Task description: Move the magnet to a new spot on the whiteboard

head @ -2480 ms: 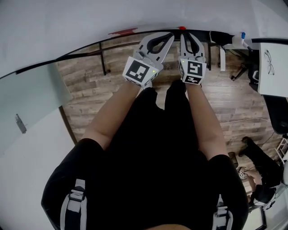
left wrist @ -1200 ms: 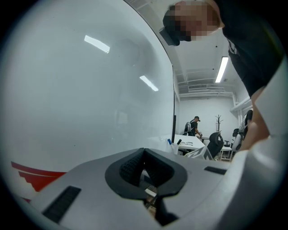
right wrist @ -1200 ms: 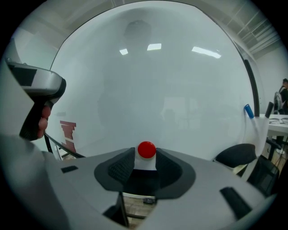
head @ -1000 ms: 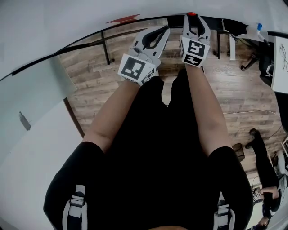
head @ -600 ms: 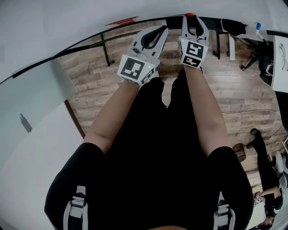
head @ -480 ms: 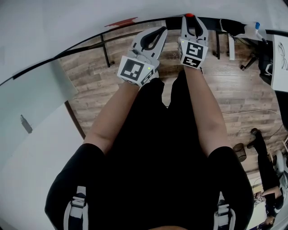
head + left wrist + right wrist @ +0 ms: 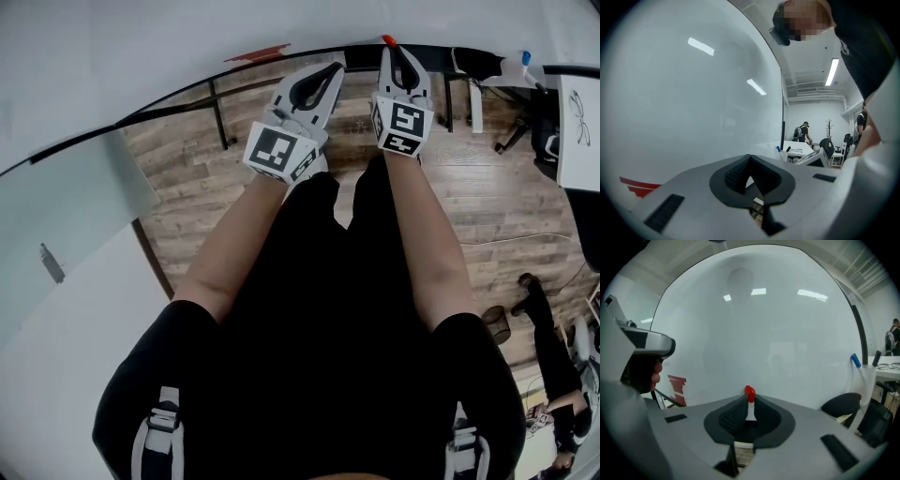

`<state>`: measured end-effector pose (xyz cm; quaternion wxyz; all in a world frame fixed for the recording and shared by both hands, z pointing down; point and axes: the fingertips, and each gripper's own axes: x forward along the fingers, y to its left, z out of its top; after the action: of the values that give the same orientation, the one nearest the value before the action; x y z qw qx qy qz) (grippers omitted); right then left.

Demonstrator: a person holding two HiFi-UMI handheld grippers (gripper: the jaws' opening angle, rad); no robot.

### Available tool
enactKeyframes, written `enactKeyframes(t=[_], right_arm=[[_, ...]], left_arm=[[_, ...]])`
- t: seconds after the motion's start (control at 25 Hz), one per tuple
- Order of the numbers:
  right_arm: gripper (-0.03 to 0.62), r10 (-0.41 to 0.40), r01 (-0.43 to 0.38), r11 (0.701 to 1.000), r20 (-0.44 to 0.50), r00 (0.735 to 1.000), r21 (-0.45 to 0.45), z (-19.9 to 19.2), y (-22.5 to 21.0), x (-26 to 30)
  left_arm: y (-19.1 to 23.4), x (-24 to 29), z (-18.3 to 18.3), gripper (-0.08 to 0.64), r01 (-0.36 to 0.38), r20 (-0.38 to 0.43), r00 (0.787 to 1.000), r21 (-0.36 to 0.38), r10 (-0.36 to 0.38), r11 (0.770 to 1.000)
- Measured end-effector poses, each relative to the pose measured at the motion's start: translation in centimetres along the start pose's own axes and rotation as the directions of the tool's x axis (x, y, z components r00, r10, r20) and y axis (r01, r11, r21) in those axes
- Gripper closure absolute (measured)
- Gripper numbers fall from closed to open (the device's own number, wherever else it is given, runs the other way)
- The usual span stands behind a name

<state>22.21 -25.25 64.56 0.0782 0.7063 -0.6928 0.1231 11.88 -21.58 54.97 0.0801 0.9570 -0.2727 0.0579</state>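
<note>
Jaws of left gripper (image 7: 330, 70) (image 7: 749, 157): pressed together, tips meeting, nothing between them. It points at the whiteboard (image 7: 169, 42) (image 7: 689, 103) (image 7: 764, 329), with its tips near the board's lower edge. Whether they touch the board, I cannot tell. Red mark (image 7: 258, 54) (image 7: 640, 186) (image 7: 677, 384) on the board by that same lower edge, just left of the left gripper in the head view.

Right gripper (image 7: 392, 52) (image 7: 750, 401) is beside the left one, the two a little apart, both held out in front of the person's legs over wooden floor (image 7: 187, 187). Its jaws have just been closing and now pinch the magnet (image 7: 387, 40) (image 7: 749, 392) at their very tips. The magnet is small and red and sits at the board's lower edge, to the right of the red mark. A narrow slit stays between the jaws behind the magnet.

Farther right, a blue-capped marker (image 7: 522, 58) (image 7: 854, 360) near the board's lower right corner, well apart from the magnet.
</note>
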Motion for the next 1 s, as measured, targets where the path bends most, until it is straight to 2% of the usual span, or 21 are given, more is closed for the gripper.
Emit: enactKeyframes(t=[0.32,1.0], right_arm=[[0.571,0.017,-0.018,1.000,-0.024,1.000,-0.025,-1.6,0.2,0.2],[0.589,0.049,-0.048,0.998,0.018,0.999,-0.033,1.0,0.3,-2.0]], left_arm=[[0.8,-0.9,-0.6,0.555,-0.008,-0.012,1.000,0.001,0.008,1.000],[0.8,-0.7,0.1,0.556,0.004,-0.021,1.000,0.015,-0.004,1.000]])
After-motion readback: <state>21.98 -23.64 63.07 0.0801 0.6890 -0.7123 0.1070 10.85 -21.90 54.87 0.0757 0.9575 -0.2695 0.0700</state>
